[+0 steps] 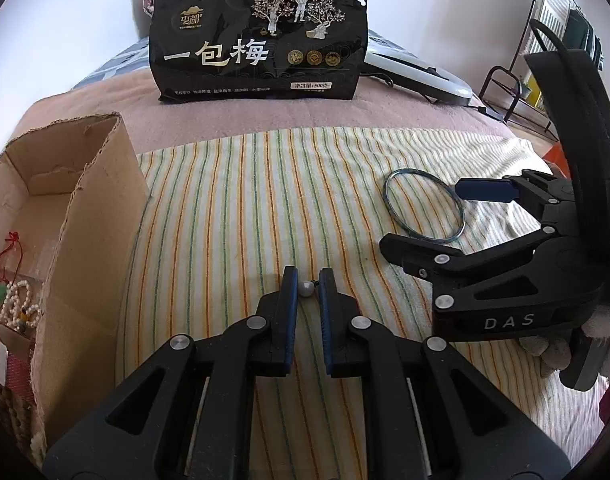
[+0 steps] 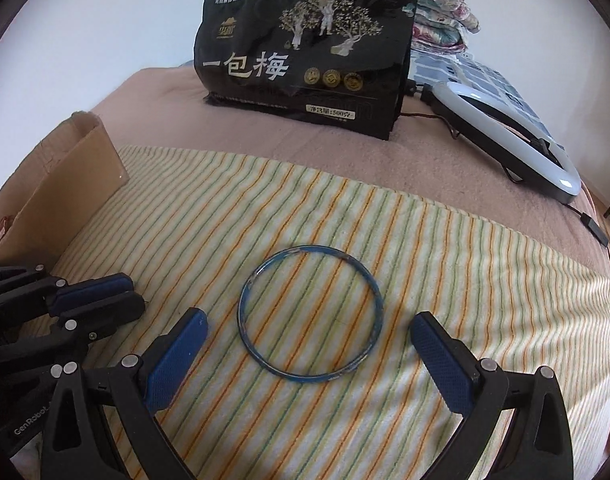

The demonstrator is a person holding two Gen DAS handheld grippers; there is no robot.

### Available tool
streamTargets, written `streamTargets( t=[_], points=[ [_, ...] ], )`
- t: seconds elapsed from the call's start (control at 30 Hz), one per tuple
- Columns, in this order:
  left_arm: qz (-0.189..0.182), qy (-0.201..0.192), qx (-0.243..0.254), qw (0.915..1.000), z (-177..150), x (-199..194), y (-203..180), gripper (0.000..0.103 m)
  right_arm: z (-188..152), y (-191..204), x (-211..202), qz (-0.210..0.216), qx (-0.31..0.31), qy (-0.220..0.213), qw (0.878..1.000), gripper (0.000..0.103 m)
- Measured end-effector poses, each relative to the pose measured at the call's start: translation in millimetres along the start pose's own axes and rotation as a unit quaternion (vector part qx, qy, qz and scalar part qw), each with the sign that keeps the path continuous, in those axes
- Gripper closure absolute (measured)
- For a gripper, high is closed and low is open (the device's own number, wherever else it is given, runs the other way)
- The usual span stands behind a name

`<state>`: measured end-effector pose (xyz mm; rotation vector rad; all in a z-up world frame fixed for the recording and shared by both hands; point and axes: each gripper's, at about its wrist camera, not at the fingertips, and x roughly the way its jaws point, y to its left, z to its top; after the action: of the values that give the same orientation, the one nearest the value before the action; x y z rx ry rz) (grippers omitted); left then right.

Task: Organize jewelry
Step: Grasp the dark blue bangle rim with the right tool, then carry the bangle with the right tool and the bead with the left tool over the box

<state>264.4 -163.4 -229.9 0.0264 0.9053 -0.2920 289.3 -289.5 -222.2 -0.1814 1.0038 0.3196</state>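
- Left gripper [image 1: 308,280]: blue-padded fingers nearly together, pinching small white round pearl bead [image 1: 307,289] low over striped yellow-green towel [image 1: 245,200].
- Right gripper [image 2: 309,340]: fingers spread wide, flanking thin blue metal bangle [image 2: 311,312] lying flat on towel, not touching it.
- Torn brown cardboard box [image 1: 85,208]: left of the pinched bead, holding white beaded necklace [image 1: 17,304].
- Black snack bag [image 1: 261,40]: upright, far behind.

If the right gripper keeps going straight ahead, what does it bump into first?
Most likely the blue bangle lying flat on the striped towel. It sits just ahead, between the open right gripper fingers. Far beyond stands the black snack bag.
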Motion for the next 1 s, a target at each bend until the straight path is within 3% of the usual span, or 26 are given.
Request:
streamTargets(
  t=[0.07, 0.2, 0.53, 1.0],
  points=[
    [0.0, 0.0, 0.0, 1.0, 0, 0, 0, 0.094, 1, 0, 0, 0.004, 0.003, -0.003, 1.0, 0.007],
    [0.002, -0.001, 0.002, 1.0, 0, 0, 0, 0.094, 2, -1, -3, 0.001, 0.008, -0.006, 1.0, 0.029],
    [0.0, -0.002, -0.009, 1.0, -1, -14, 0, 0.094, -7, 0, -28, 0.005, 0.019, -0.019, 1.0, 0.03],
    [-0.02, -0.047, -0.009, 0.9987, 1, -80, -15, 0.094, -24, -4, -116, -0.013, 0.036, -0.063, 0.997, 0.03]
  ],
)
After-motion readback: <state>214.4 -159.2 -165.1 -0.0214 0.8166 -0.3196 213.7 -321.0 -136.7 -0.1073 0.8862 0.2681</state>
